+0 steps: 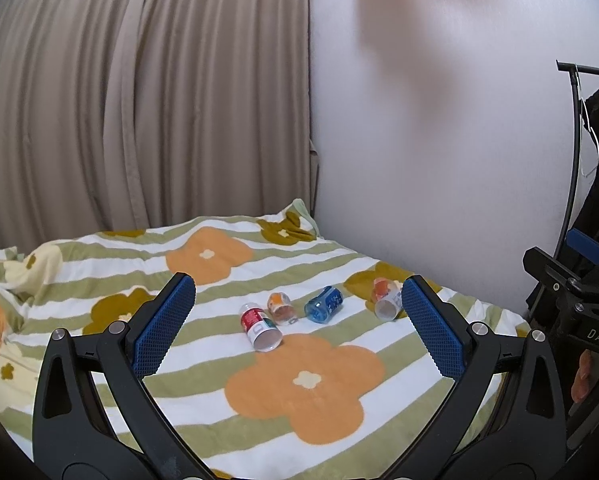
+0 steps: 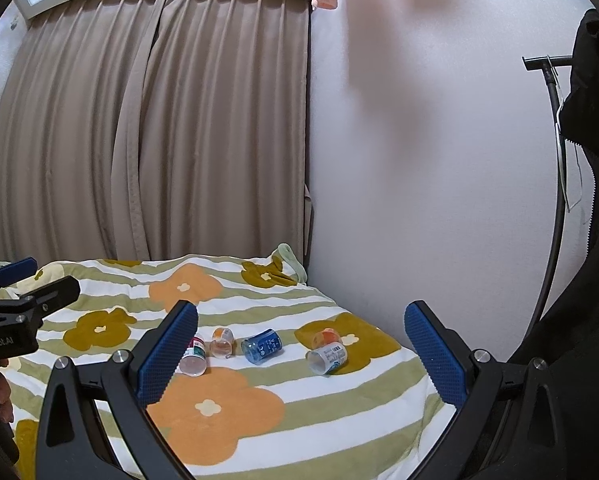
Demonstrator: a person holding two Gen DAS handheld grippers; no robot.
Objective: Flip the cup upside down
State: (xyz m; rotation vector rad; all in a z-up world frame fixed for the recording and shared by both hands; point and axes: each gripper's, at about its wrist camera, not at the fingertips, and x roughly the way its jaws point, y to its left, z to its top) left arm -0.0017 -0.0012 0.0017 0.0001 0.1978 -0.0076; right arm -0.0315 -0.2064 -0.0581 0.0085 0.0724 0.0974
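— What did you see on the bed (image 1: 319, 432)?

— Four cups in a row on the flowered blanket: a red cup (image 1: 259, 326) on its side, mouth toward me; an orange cup (image 1: 281, 308) just beside it; a blue cup (image 1: 323, 304) on its side; a white cup (image 1: 387, 300) tipped over, farthest right.

— And the tongs?

— I had both released: left tongs (image 1: 299, 320) and right tongs (image 2: 301, 350) spread wide, held above the bed, touching nothing.

Green-and-white striped blanket (image 1: 331, 432) with orange, mustard flowers; beige curtain (image 1: 139, 100); blue cup (image 1: 323, 304).
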